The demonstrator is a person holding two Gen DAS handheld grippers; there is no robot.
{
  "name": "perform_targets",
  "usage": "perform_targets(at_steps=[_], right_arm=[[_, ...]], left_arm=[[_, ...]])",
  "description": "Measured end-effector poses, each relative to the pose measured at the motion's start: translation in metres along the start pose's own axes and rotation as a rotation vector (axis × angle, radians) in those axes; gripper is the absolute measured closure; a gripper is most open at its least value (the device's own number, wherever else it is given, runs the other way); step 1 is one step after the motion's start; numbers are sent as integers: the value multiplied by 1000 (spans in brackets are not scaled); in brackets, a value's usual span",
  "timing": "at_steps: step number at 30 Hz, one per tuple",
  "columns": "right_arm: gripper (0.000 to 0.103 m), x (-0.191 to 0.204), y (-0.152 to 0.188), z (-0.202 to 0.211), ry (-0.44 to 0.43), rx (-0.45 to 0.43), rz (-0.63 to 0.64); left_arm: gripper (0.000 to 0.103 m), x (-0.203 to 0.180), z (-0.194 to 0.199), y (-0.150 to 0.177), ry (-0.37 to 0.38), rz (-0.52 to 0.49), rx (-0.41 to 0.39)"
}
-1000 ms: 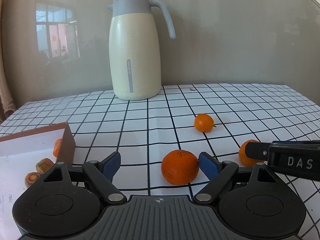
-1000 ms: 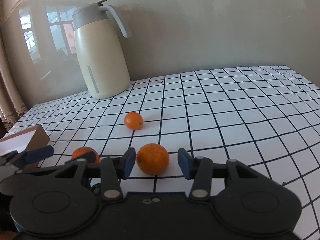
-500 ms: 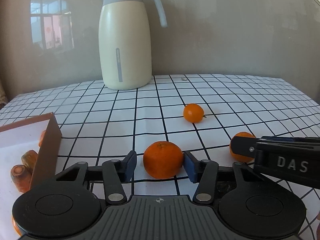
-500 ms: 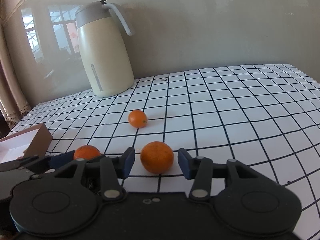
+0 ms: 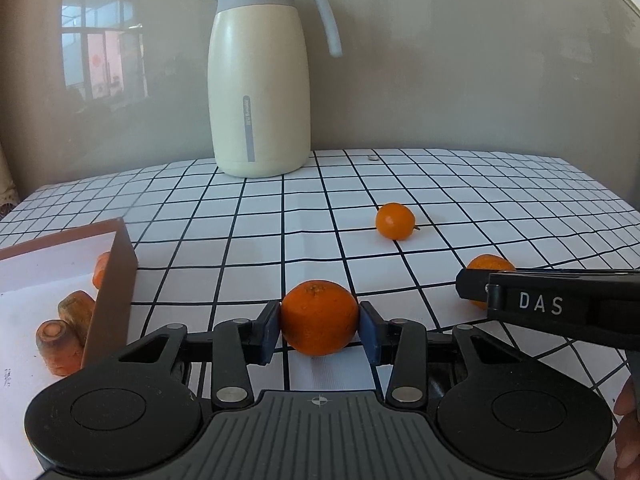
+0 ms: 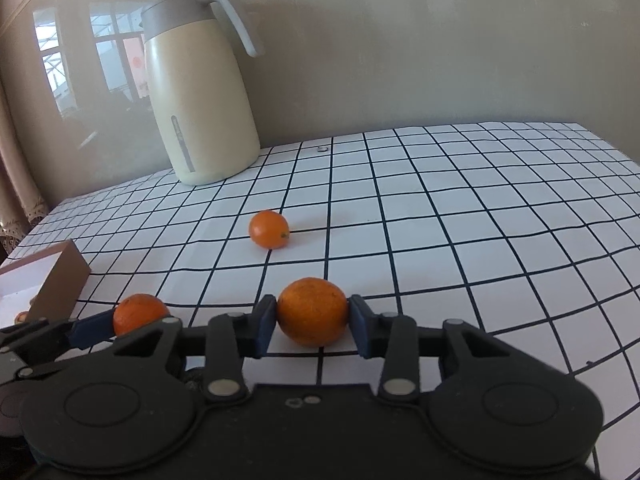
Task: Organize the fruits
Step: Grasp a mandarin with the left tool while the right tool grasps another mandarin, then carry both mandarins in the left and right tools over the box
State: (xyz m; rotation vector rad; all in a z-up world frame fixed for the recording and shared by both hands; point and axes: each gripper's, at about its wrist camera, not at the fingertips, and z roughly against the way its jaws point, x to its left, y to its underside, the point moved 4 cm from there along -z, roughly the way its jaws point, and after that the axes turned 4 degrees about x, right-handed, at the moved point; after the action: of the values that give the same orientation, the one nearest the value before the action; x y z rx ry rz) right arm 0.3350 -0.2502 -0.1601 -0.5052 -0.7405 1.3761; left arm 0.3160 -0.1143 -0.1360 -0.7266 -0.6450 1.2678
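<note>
Three oranges lie on the checked tablecloth. My left gripper is shut on the nearest orange, both blue pads touching its sides. My right gripper is shut on a second orange, which also shows in the left wrist view behind the right gripper's body. The left-held orange shows in the right wrist view. A smaller orange lies free farther back and also shows in the right wrist view. Both held oranges look to be at table level.
A brown box with a white inside stands at the left and holds carrot pieces. A cream thermos jug stands at the back by the wall. The tablecloth stretches to the right.
Both grippers closed: the left went from wide open beside its orange to pads pressed on it, and the right narrowed onto its orange. Both views shifted slightly.
</note>
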Motion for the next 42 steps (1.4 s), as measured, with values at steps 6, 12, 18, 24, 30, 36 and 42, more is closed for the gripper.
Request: perform_targets(at_steps=[6, 12, 18, 24, 30, 36, 42], right_arm=[[74, 4, 0, 1, -11, 10, -2], [74, 18, -1, 19, -26, -13, 33], [74, 29, 5, 44, -37, -24, 53], [75, 47, 11, 74, -51, -39, 82], [75, 71, 17, 106, -73, -65, 112], [75, 101, 27, 132, -118, -83, 147], [75, 141, 38, 149, -183, -102, 198]], left_arm=[[61, 1, 1, 0, 6, 12, -1], [62, 3, 14, 5, 9, 7, -21], [62, 13, 38, 8, 12, 23, -40], [62, 24, 73, 10, 10, 19, -71], [62, 41, 112, 14, -4, 27, -102], [62, 64, 150, 22, -34, 42, -134], [62, 100, 185, 36, -90, 73, -157]])
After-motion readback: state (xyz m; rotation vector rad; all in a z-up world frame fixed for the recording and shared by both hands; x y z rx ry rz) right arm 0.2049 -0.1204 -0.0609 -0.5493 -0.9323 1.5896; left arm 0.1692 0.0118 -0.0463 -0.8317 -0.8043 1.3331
